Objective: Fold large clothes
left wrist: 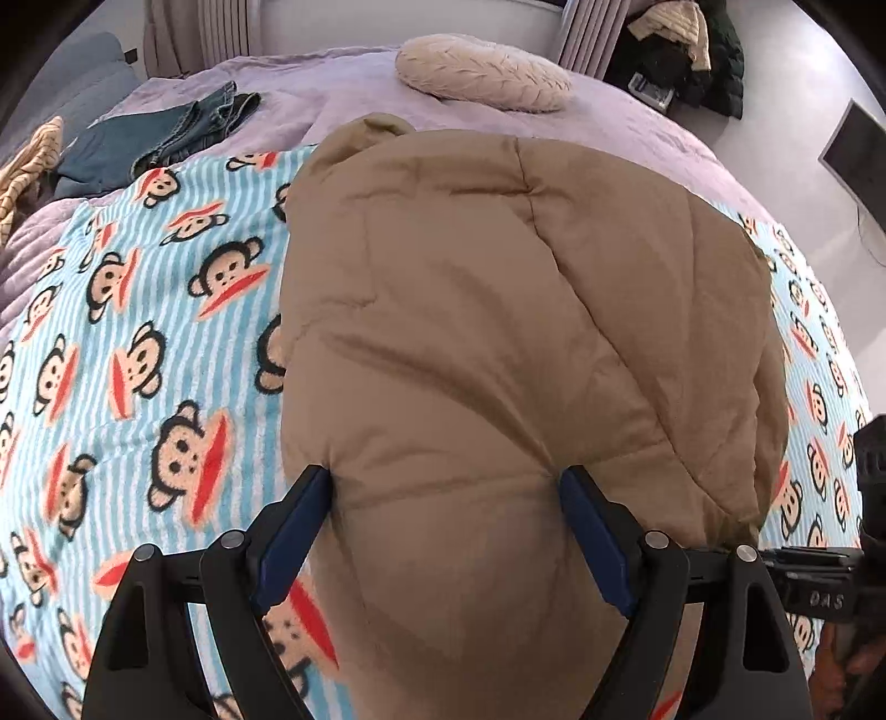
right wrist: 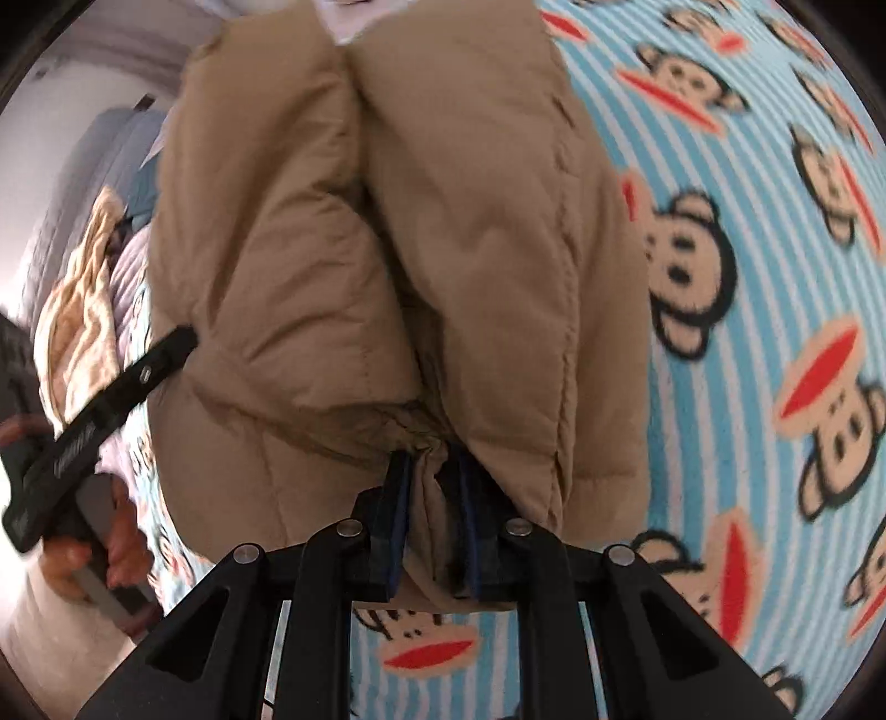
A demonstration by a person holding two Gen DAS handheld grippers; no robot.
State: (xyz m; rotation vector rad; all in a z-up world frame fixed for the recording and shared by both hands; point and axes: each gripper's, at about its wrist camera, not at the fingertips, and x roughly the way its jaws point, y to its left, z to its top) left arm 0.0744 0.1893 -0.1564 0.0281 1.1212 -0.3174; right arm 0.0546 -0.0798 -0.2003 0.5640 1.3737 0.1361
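A tan padded jacket (left wrist: 509, 310) lies folded on a blue striped monkey-print blanket (left wrist: 144, 354). My left gripper (left wrist: 446, 476) has its jaws wide apart, pressed against a thick bulge of the jacket's near edge that fills the gap between them. In the right wrist view the jacket (right wrist: 387, 221) shows bunched in two rolls. My right gripper (right wrist: 432, 459) is shut on a pinched fold of the jacket's near hem. The left gripper's body (right wrist: 99, 410) shows at the left of that view, against the jacket's side.
The blanket (right wrist: 747, 277) lies on a bed with a lilac cover (left wrist: 609, 122). A fluffy beige cushion (left wrist: 482, 69), folded blue jeans (left wrist: 160, 133) and a striped yellow garment (left wrist: 27, 166) lie at the far side. Dark clothes (left wrist: 686, 50) are piled beyond the bed.
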